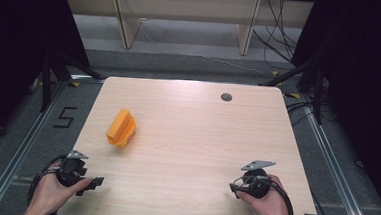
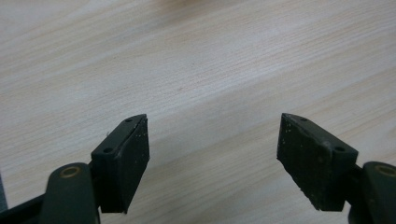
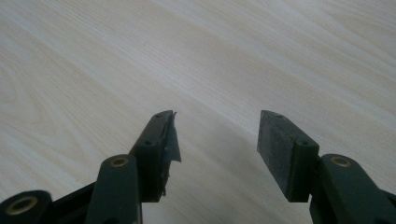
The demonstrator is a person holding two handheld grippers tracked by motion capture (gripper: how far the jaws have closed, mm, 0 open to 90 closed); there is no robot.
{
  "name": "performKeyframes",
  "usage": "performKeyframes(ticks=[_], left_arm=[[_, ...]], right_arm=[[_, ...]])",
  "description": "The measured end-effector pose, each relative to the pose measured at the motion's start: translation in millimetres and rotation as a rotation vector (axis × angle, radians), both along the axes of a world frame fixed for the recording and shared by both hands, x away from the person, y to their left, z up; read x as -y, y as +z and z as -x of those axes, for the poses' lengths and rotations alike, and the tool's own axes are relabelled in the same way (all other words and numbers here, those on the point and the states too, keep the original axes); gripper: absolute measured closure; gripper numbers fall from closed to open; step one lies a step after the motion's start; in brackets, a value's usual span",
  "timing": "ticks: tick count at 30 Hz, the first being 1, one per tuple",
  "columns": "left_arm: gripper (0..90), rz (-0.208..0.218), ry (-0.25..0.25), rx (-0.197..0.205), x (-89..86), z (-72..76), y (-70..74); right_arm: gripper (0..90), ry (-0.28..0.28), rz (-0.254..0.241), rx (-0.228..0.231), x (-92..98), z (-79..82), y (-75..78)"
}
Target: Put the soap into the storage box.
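Observation:
An orange folded cloth-like object [image 1: 121, 128] lies on the left half of the light wooden table [image 1: 186, 137]. My left gripper [image 1: 91, 184] rests at the table's near left corner, a hand around it, well short of the orange object. Seen from its own camera, the left gripper [image 2: 214, 140] stands open over bare wood with nothing between the jaws. My right gripper [image 1: 234, 186] is held at the near right of the table. In the right gripper view the right gripper [image 3: 217, 128] is open too, bare wood between its jaws.
A small dark round grommet [image 1: 226, 96] sits in the table's far edge area. Beyond the table stand wooden frame legs [image 1: 126, 26] and loose cables [image 1: 277, 42] on the floor. A "5" mark [image 1: 65, 117] is on the floor at left.

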State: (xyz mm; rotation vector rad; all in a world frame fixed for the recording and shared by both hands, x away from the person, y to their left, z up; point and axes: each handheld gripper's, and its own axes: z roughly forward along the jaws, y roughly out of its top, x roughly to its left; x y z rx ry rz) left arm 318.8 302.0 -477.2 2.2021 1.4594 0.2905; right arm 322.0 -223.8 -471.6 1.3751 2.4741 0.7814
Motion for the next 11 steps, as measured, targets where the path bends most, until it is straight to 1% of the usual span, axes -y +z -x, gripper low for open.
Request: performKeyframes(ticks=[1, 2, 4, 6, 7, 8, 9, 10, 11], left_arm=[[24.7, 0.000, 0.000, -0.004, 0.4, -0.4, 0.1], [24.7, 0.004, 0.002, 0.010, 1.1, -0.3, -0.8], [24.2, -0.006, -0.002, 0.011, 1.6, -0.7, -0.2], [24.1, 0.006, 0.011, 0.015, 2.4, -1.1, -1.3], [24.0, 0.018, 0.017, 0.006, 2.8, -1.5, -1.6], [23.9, 0.016, 0.012, -0.004, 2.6, -2.1, -1.7], [23.8, 0.023, 0.011, -0.007, 3.0, -2.4, -2.5], [23.8, 0.018, 0.011, -0.011, 3.0, -2.4, -2.4], [23.8, 0.028, 0.019, -0.007, 4.0, -2.2, -3.0]], right_arm=[[46.8, 0.000, 0.000, 0.000, 0.0, 0.0, 0.0], [46.8, -0.002, -0.002, 0.000, 0.0, -0.1, -0.1], [46.8, -0.003, -0.003, 0.002, 0.0, -0.3, 0.0], [46.8, -0.004, -0.004, 0.003, -0.1, -0.2, 0.2], [46.9, 0.004, -0.005, 0.009, 0.0, -0.7, 0.0], [46.8, 0.002, -0.006, 0.007, -0.2, -0.5, 0.2], [46.8, 0.005, -0.004, 0.008, -0.2, -0.7, -0.1], [46.8, 0.005, -0.004, 0.008, -0.2, -0.7, -0.1], [46.8, 0.009, -0.002, 0.008, 0.0, -0.9, -0.4]])
